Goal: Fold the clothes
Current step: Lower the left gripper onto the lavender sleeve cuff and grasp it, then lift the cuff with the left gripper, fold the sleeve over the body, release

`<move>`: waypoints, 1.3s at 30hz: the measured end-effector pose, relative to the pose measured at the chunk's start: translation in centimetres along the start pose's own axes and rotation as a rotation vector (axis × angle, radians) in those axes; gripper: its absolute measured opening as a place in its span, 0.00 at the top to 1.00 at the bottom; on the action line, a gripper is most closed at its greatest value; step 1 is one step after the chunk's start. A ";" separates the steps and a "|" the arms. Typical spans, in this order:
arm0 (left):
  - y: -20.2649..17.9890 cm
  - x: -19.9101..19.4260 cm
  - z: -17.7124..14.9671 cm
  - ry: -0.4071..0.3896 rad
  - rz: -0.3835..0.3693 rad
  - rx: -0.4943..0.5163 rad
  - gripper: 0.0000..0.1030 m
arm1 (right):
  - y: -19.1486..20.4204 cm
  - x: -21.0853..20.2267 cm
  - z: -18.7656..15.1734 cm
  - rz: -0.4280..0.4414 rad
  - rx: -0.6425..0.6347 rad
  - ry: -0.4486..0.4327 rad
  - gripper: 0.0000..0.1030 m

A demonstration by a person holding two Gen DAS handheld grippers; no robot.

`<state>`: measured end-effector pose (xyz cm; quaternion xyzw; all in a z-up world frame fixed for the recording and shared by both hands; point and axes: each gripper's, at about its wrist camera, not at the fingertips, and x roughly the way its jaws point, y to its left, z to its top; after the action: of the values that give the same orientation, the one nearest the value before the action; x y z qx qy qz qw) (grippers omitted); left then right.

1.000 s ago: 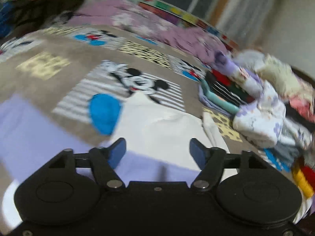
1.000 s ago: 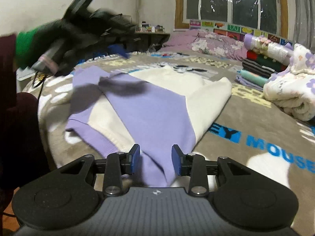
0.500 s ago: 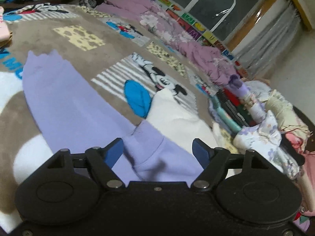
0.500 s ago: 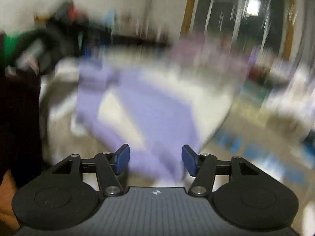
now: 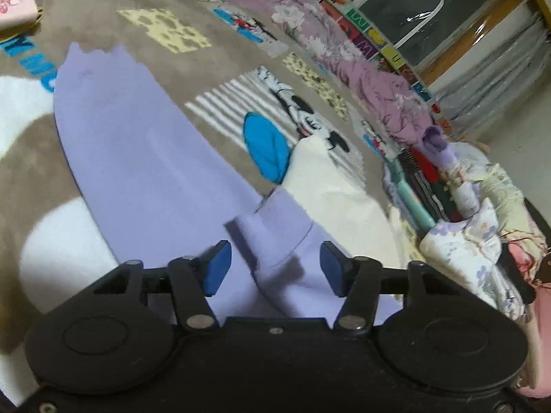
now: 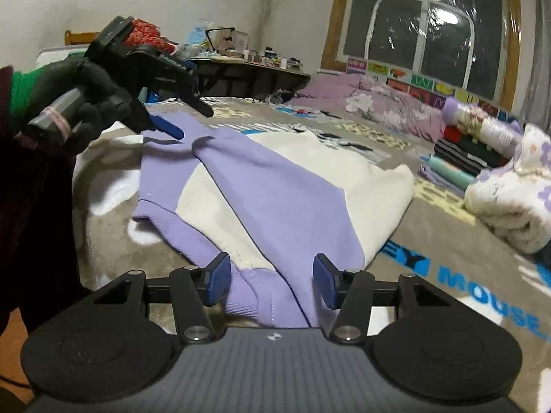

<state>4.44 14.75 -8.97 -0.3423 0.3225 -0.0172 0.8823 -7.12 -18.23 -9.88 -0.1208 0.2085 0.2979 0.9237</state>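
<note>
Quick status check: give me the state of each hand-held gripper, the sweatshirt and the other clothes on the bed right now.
Left hand-held gripper: open, above the purple collar, holding nothing.
Right hand-held gripper: open, straddling a purple cuff, not clamped.
Purple and cream sweatshirt: lying flat on the blanket, one sleeve folded across the body, the other spread out.
Folded clothes stack: folded, piled neatly.
Floral garment: crumpled, unfolded.

We see a lavender and cream sweatshirt on a taupe blanket printed with cartoon mice, white stripes, yellow cheese squares and blue letters. Our pads are blue; the glove is black.
</note>
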 end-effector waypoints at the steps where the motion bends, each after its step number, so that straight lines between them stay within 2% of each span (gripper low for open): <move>1: 0.1 0.2 -0.1 0.001 0.002 -0.004 0.49 | -0.2 0.2 0.0 0.005 0.012 -0.001 0.48; 4: 0.4 0.8 -0.3 0.000 0.003 -0.005 0.58 | -0.6 0.9 -0.1 0.026 0.040 0.002 0.48; 5: 0.4 1.0 -0.4 -0.002 -0.002 -0.004 0.64 | -0.7 1.2 -0.2 0.035 0.049 0.005 0.48; 7: 0.3 1.6 -0.4 0.000 -0.020 0.007 0.67 | -0.8 1.5 -0.3 0.056 0.064 0.006 0.48; 9: -0.1 2.0 -0.4 -0.004 -0.044 0.020 0.86 | -0.9 1.7 -0.3 0.071 0.072 0.016 0.46; 11: -0.2 2.0 -0.2 -0.012 -0.081 0.004 0.90 | -0.9 1.9 -0.4 0.083 0.077 0.026 0.45; 17: -2.5 1.2 1.1 -0.046 -0.193 -0.090 0.92 | -1.0 1.7 -0.5 0.106 0.083 0.033 0.44; 21: -6.2 1.8 1.7 -0.050 -0.234 -0.066 0.93 | -1.2 1.4 -0.5 0.112 0.093 0.030 0.45; 32: -14.1 6.9 2.3 -0.016 -0.274 0.006 0.93 | -1.9 0.4 -0.8 0.115 0.124 0.019 0.46; 39: -17.5 10.4 2.4 0.017 -0.273 0.037 0.93 | -2.4 0.1 -1.1 0.125 0.143 0.023 0.46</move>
<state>17.43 0.20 -2.72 -0.3664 0.2801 -0.1460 0.8752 -5.93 -20.41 -10.67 -0.0448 0.2471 0.3379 0.9071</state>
